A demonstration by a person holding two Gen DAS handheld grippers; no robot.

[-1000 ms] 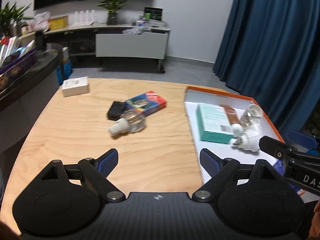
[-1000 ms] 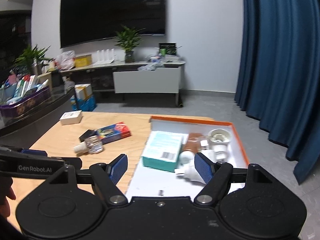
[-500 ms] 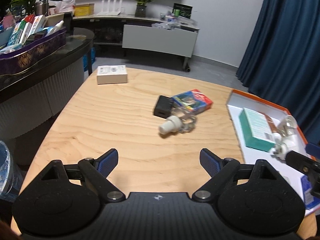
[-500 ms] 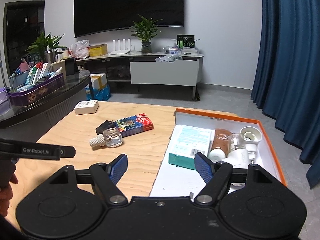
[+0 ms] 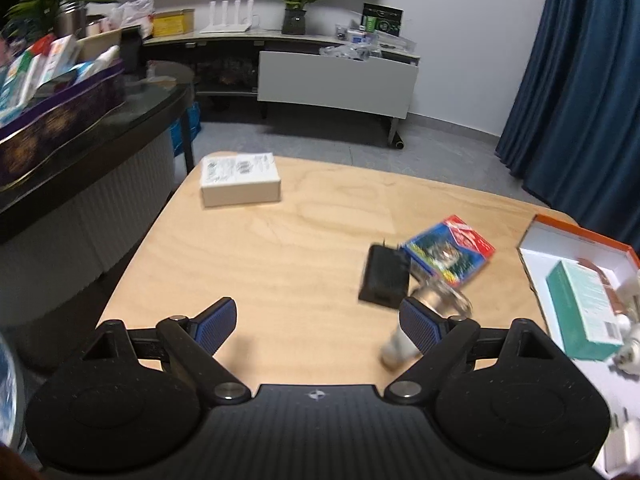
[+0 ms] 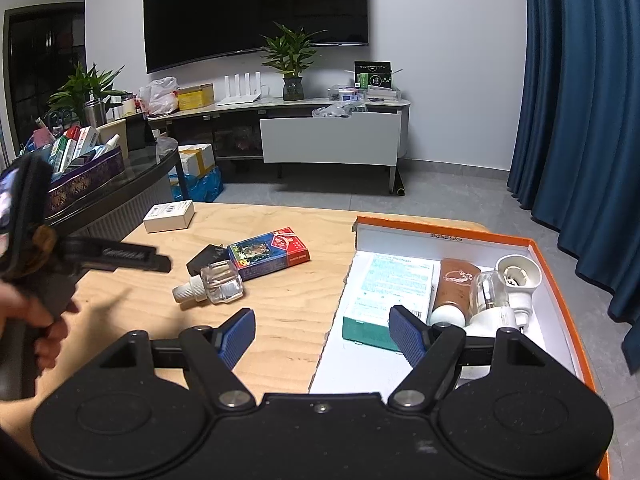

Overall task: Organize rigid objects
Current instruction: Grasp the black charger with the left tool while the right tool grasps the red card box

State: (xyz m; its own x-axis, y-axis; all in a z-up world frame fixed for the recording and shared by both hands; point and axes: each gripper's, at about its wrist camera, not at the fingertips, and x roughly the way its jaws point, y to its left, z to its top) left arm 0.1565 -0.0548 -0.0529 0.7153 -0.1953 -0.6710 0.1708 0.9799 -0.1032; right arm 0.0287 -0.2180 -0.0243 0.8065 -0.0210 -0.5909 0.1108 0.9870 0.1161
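So far we have the tray partly filled and four things left out on the wooden table (image 6: 288,304). Starting at the left, our left gripper (image 5: 316,322) hangs over the table with its jaws spread and nothing between them. Far back sits the white box (image 6: 169,216), well apart from the rest. Nearer the middle lie the black block (image 6: 208,258), the clear bottle (image 6: 214,288) on its side and the colourful card box (image 6: 269,253), all close together. To the right, the orange-rimmed tray (image 6: 558,272) holds the teal box (image 6: 390,290), a brown tube (image 6: 454,286) and white socket parts (image 6: 518,276). Our right gripper (image 6: 322,334) hovers at the tray's edge, jaws wide, empty. We judge roughly half remains.
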